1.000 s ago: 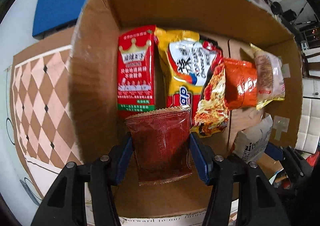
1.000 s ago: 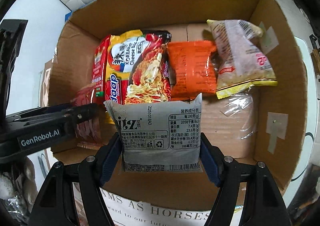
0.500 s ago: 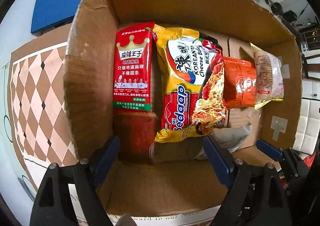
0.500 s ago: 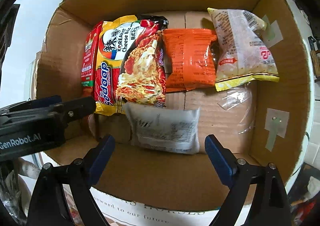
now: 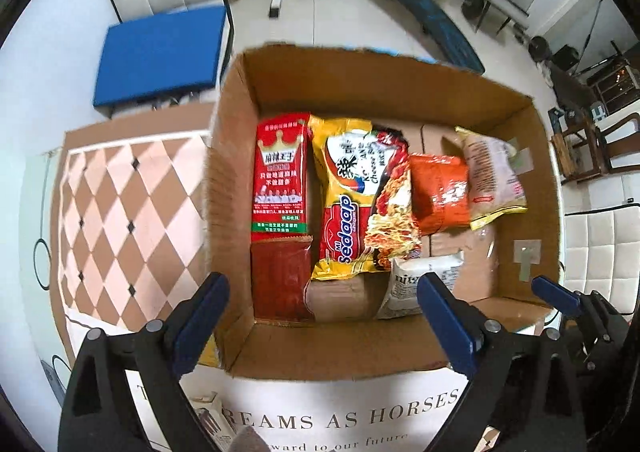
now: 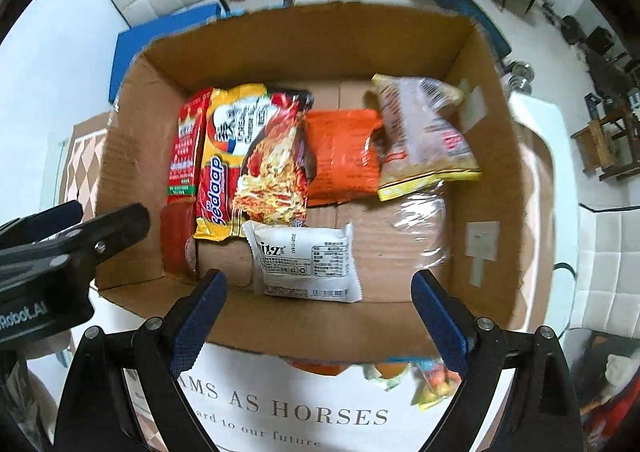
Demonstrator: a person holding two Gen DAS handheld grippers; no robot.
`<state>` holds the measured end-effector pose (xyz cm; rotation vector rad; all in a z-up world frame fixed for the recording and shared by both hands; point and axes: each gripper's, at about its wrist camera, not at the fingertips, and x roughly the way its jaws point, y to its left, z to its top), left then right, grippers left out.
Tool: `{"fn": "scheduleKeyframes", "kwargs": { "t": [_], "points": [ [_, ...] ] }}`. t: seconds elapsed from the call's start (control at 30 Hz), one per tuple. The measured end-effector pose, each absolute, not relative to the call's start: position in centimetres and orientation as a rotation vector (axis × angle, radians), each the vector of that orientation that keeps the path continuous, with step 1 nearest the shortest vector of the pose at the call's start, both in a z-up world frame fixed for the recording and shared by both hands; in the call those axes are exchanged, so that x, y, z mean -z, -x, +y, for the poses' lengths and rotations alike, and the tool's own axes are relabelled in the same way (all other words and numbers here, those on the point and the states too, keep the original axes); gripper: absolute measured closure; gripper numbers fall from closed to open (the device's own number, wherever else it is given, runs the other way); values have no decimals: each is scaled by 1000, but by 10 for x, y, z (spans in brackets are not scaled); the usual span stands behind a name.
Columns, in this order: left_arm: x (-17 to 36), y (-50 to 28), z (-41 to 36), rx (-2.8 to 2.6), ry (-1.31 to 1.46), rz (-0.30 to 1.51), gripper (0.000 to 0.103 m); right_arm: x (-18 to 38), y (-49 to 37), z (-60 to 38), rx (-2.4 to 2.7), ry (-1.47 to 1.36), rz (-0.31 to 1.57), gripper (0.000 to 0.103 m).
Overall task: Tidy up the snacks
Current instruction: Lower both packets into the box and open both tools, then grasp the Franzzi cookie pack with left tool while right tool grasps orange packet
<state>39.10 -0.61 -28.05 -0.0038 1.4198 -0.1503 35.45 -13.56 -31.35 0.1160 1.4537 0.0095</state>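
Six packets lie inside the cardboard box (image 6: 484,156), and both grippers hang empty just outside its near wall. The left gripper (image 5: 320,328) has its fingers spread wide with nothing between them; the right gripper (image 6: 318,322) is spread the same way. Against the box's left wall sits the dark red sachet (image 5: 280,280), below the red crown packet (image 5: 280,180); the white Ritz packet (image 6: 306,260) lies by the near wall, its top edge touching the yellow noodle bag (image 6: 248,164). More loose snacks (image 6: 416,376) peek out beneath the box's near wall, so I'd guess sorting isn't finished. The worry is the row at the back: the orange pack (image 6: 344,156) and pale bag (image 6: 424,132) overlap loosely, so a careless drop could slide them. A gripper reaching low could also catch the near wall and shove the box.
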Motion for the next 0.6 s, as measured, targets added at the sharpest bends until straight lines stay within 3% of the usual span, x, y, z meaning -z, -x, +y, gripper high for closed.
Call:
{"fn": "scheduleKeyframes", "kwargs": {
  "t": [0.43,0.6],
  "points": [
    [233,-327,4,86,11,1186,7,261,-300,-154,-4,-173,1363,7],
    [235,-286,17,13,15,1136,7,267,-271,-163,-4,-220,1363,7]
  ]
}}
